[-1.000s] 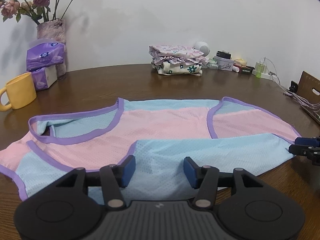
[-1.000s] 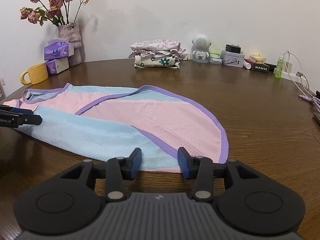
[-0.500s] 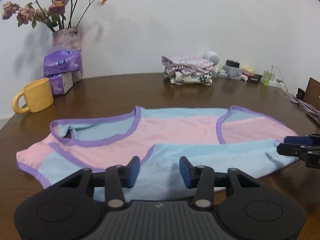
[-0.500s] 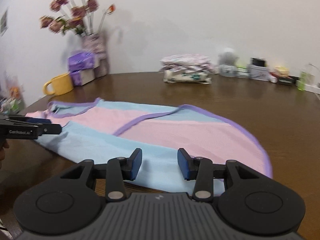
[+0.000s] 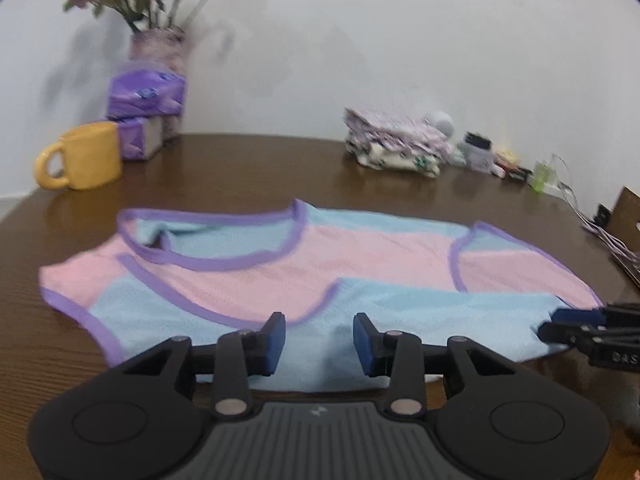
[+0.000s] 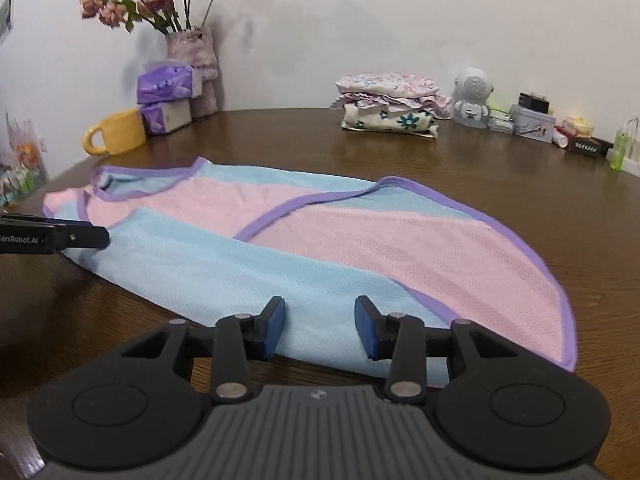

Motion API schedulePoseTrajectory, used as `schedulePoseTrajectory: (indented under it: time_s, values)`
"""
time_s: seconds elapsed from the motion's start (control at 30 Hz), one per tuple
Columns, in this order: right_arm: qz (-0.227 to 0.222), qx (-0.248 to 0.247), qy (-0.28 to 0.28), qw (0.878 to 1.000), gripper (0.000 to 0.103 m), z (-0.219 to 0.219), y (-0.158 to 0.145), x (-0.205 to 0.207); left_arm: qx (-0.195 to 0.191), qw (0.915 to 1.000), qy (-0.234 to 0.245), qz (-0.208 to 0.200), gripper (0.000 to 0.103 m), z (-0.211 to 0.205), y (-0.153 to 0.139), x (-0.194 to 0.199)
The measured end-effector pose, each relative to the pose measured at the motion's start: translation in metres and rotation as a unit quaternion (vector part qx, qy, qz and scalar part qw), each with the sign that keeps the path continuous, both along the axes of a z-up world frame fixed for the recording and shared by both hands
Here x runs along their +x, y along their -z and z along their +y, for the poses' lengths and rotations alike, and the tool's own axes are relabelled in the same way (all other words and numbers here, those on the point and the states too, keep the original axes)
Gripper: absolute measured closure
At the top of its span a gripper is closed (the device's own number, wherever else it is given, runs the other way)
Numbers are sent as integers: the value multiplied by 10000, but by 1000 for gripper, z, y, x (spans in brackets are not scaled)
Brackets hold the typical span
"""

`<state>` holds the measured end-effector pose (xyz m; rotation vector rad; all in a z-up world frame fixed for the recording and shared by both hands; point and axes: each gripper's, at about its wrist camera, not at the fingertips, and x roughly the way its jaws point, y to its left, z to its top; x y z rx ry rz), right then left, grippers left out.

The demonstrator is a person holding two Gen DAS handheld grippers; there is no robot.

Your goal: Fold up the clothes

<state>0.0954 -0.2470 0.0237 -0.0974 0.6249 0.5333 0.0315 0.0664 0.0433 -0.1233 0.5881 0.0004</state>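
Both my grippers have drawn back along the near edge of the garment since a second ago, and the left one's jaws have narrowed. Left gripper now: jaws partly apart, nothing pinched, blue pads hovering over the blue hem. Right gripper: same, jaws partly apart, empty, over the near hem.

Garment, a pink-and-blue mesh vest with purple binding, lies flat on the brown table, its near side folded over.

Writing: the left gripper's finger reads "GenRobot.AI" in the right wrist view, the first letter cut off at the frame edge. In the left wrist view the right gripper's finger shows "DAS" or similar, cut off and doubtful. Print on the purple tissue packs is too small to read.

Left wrist view is smeared; the folded clothes pile and small clutter behind it are soft there. Yellow mug is clear. Flower tops are cropped in that view.
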Motion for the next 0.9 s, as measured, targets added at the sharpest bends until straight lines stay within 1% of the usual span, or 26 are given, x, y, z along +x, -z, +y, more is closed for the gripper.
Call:
schedulePoseTrajectory:
  time_s: [0.07, 0.17, 0.4, 0.43, 0.5, 0.57, 0.6, 0.67, 0.73, 0.8, 0.9]
  values:
    - [33, 105, -107, 9999, 63, 4, -1, 0, 36, 9999, -140, 25, 67, 8, -1, 0]
    - [48, 1, -174, 9998, 63, 13, -2, 3, 3, 9995, -263, 173, 69, 19, 3, 1]
    - [56, -96, -191, 9998, 60, 19, -1, 5, 106, 9995, -230, 179, 67, 21, 10, 1]
    - [50, -110, -193, 9997, 59, 20, -1, 5, 88, 9996, -223, 173, 66, 21, 10, 1]
    - [43, -117, -181, 9998, 58, 21, -1, 5, -39, 9996, -210, 180, 58, 24, 9, 0]
    - [30, -58, -152, 9999, 57, 19, -2, 4, -181, 9996, -199, 128, 45, 27, 5, -3]
    - [0, 11, -107, 9999, 53, 17, -4, 4, -214, 9996, -194, 78, 40, 29, 2, -5]
    - [-114, 221, 45, 9997, 45, 9, -9, 1, -202, 9995, -211, -79, 17, 30, -3, -11]
    - [-227, 447, 192, 9986, 13, 0, -16, -1, -188, 9993, -213, -235, 13, 28, -7, -16]
    - [-301, 535, 271, 9977, 1, -6, -20, -4, -233, 9992, -155, -301, 11, 26, -9, -18]
    - [-283, 489, 305, 9979, 1, -7, -20, -7, -447, 9986, -78, -278, 7, 21, -9, -18]
